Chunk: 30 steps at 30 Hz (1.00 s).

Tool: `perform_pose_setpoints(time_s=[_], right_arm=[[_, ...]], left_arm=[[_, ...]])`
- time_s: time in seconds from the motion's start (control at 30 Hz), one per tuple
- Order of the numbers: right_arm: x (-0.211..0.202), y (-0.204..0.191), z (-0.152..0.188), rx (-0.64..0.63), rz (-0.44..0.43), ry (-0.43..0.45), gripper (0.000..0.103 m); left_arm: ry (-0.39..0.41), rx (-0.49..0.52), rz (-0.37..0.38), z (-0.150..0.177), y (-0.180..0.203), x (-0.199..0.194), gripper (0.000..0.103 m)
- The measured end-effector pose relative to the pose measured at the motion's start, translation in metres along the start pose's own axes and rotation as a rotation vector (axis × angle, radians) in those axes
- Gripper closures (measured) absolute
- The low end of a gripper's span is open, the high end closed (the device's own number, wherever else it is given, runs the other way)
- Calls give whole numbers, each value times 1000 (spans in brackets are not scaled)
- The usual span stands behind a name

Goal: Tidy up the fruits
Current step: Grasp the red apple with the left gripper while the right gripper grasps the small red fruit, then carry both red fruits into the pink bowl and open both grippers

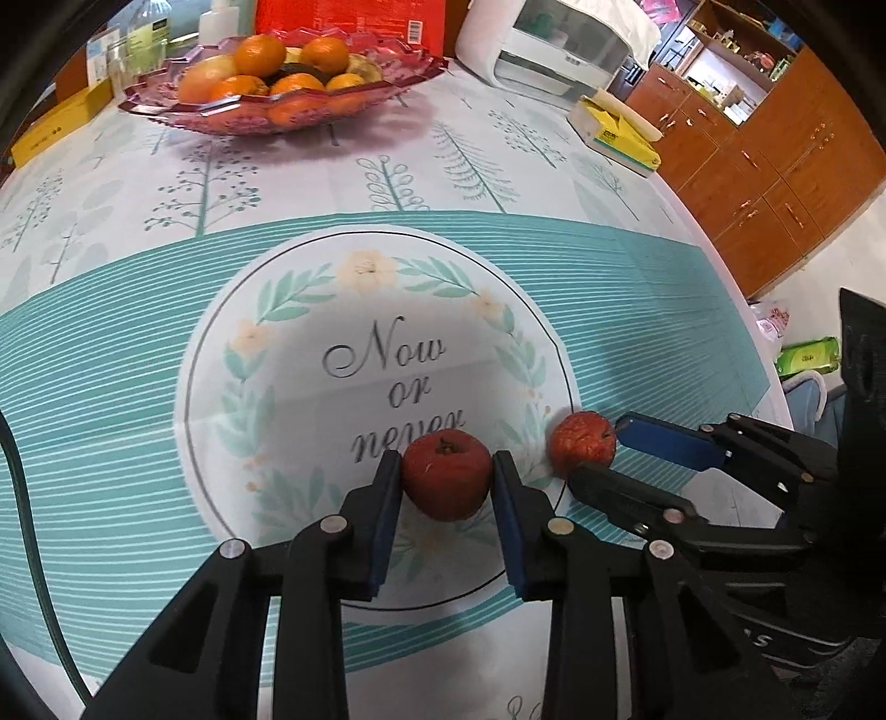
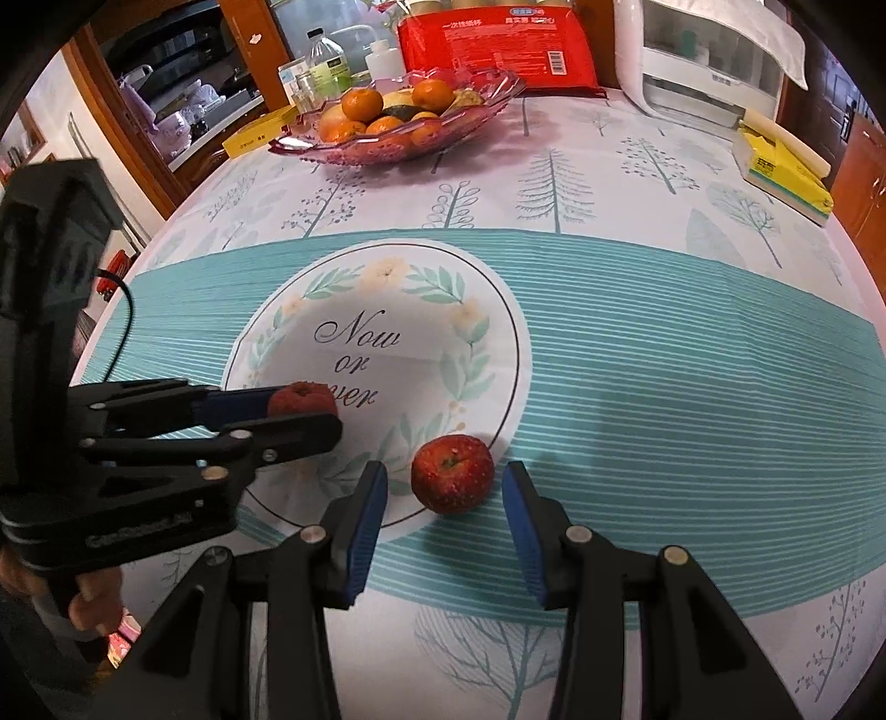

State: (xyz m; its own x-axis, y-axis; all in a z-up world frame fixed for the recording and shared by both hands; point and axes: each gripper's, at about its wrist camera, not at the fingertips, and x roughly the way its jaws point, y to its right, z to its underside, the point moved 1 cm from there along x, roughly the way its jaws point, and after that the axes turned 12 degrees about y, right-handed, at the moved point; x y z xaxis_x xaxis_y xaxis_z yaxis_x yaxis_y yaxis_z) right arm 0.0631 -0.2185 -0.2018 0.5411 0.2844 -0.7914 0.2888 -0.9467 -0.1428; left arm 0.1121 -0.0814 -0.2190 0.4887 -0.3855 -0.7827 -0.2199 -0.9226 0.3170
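Two wrinkled red apples lie on the patterned tablecloth. My left gripper [image 1: 447, 476] is shut on the first apple [image 1: 446, 475], pads touching both sides; it also shows in the right wrist view [image 2: 302, 400]. My right gripper [image 2: 443, 498] is open, its pads on either side of the second apple [image 2: 452, 473] with gaps to both; this apple and gripper also show in the left wrist view [image 1: 582, 443]. A pink glass fruit bowl [image 1: 166, 99] with oranges [image 1: 259, 54] stands at the far side, also in the right wrist view [image 2: 498, 94].
A red package [image 2: 498, 50], bottles [image 2: 326, 61] and a yellow box [image 2: 260, 133] stand behind the bowl. A white appliance [image 2: 709, 72] and a yellow packet [image 2: 781, 171] sit far right. The round table's edge [image 1: 736, 288] curves right, wooden cabinets [image 1: 775, 183] beyond.
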Motion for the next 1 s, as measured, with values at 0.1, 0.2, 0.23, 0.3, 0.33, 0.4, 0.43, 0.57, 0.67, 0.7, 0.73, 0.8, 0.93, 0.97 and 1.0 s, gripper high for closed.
perform_pose_setpoints(time_s=[0.1, 0.2, 0.23, 0.3, 0.33, 0.4, 0.43, 0.57, 0.67, 0.7, 0.73, 0.8, 0.93, 0.97, 1.0], right_arm=[[3, -2, 2, -5, -2, -3, 73], [3, -1, 1, 2, -11, -5, 73], [3, -1, 1, 5, -10, -4, 73], [1, -1, -1, 12, -17, 0, 74], [-2, -1, -2, 16, -22, 7, 74], [-8, -3, -6, 20, -31, 23, 74], [-12, -4, -8, 19, -35, 32, 74], [-28, -10, -18, 3, -54, 73, 74], [-42, -15, -29, -3, -79, 108, 74], [-48, -17, -33, -5, -90, 123, 74], [-56, -19, -40, -11, -104, 143, 74], [-69, -24, -52, -20, -127, 178, 74], [-96, -32, -84, -38, -174, 251, 74], [-103, -34, -94, -43, -185, 271, 74], [-112, -36, -109, -49, -200, 294, 74]], left_arm=[[7, -9, -6, 1, -4, -6, 72], [14, -19, -11, 1, -7, -12, 72], [16, -22, -12, 1, -8, -14, 72], [22, -24, -14, 0, -8, -18, 72], [24, -23, -17, -1, -8, -21, 72], [29, -20, -21, -3, -8, -26, 72], [33, -17, -22, -4, -7, -29, 72], [55, -5, -37, -9, -3, -46, 72], [76, -8, -42, -17, 0, -62, 72], [89, -10, -42, -20, 0, -71, 72], [101, -10, -42, -24, 1, -78, 72], [135, -6, -54, -35, 4, -95, 72], [195, 7, -89, -66, 9, -128, 72], [212, 11, -96, -75, 10, -137, 72], [231, 18, -109, -87, 11, -147, 72]])
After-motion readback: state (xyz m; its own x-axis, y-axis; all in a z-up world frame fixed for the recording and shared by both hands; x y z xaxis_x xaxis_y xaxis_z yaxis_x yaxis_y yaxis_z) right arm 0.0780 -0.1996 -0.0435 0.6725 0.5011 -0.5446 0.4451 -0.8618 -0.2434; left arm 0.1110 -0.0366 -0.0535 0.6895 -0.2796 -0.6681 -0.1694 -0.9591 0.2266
